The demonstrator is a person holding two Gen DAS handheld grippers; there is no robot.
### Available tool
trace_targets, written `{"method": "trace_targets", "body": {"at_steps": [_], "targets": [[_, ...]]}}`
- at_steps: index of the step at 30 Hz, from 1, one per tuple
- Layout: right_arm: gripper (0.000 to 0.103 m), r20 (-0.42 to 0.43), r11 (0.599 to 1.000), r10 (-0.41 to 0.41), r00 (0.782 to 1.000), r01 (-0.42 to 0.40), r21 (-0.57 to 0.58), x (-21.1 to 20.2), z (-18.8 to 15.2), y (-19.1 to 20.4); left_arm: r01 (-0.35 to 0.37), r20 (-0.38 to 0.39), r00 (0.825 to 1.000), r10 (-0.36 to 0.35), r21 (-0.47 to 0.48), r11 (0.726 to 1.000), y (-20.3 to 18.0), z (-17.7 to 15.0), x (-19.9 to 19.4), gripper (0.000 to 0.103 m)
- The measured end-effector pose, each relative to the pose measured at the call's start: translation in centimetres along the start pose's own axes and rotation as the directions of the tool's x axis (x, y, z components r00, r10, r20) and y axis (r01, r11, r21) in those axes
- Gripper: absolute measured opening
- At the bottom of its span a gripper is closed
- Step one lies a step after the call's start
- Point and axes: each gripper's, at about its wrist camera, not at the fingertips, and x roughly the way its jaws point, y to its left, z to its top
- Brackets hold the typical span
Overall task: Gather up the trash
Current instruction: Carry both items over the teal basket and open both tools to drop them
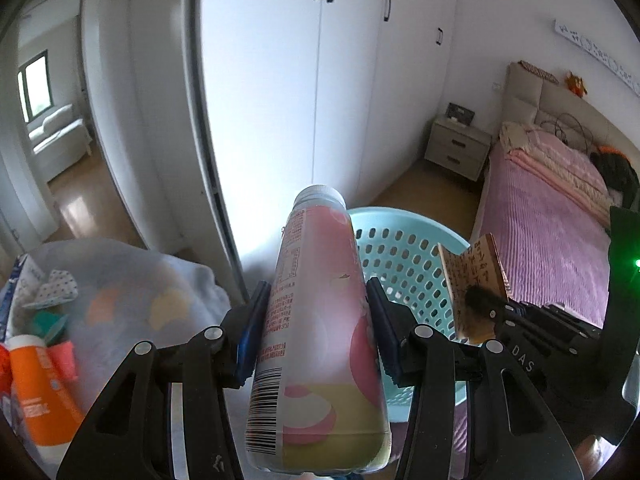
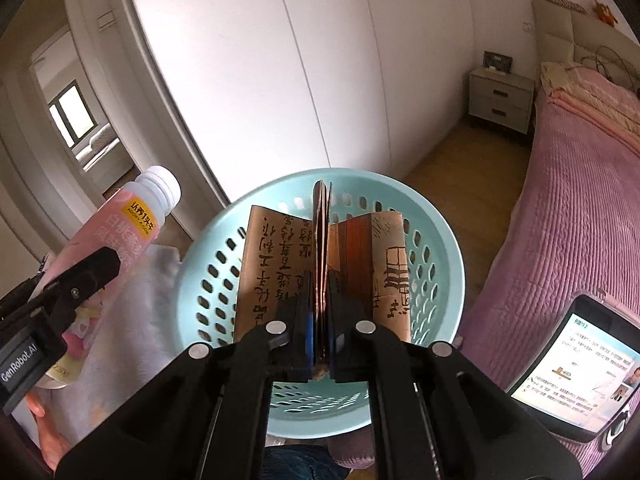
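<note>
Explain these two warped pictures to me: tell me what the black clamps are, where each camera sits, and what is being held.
No robot here: a person holds a two-finger gripper in each hand, and a fisheye camera on each looks along its fingers, which bends the room.

The left wrist view shows the left gripper clamped on a pink drink bottle with a white cap. The right wrist view shows the right gripper shut on a folded brown paper carton printed with dark characters.

Both hang above a light blue perforated basket on the floor beside a bed with a pink bedspread. To the left, a clear bag holds more trash, including an orange bottle. A phone with its screen lit lies at the right.
</note>
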Motion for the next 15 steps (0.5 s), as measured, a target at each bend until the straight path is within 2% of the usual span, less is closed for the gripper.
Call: {"method": "trace_targets", "body": {"at_steps": [9, 12, 15], "targets": [[0.004, -0.028, 1.000, -0.002, 1.000, 0.003, 0.024, 1.4, 0.5, -1.1, 0.016, -0.029, 0.999, -0.015, 0.024, 1.000, -1.4, 0.2, 2.2, 0.047], [0.005, -0.036, 0.999, 0.008, 0.999, -0.007, 0.032, 1.7, 0.7, -1.3, 0.004, -0.014, 1.000, -0.004, 0.023, 1.000, -1.4, 0.5, 1.8, 0.056], [0.007, -0.045, 0.999, 0.018, 0.999, -0.017, 0.037, 1.7, 0.8, -1.2, 0.005, -0.002, 1.000, -0.005, 0.016, 1.000, -0.9, 0.5, 1.1, 0.056]]}}
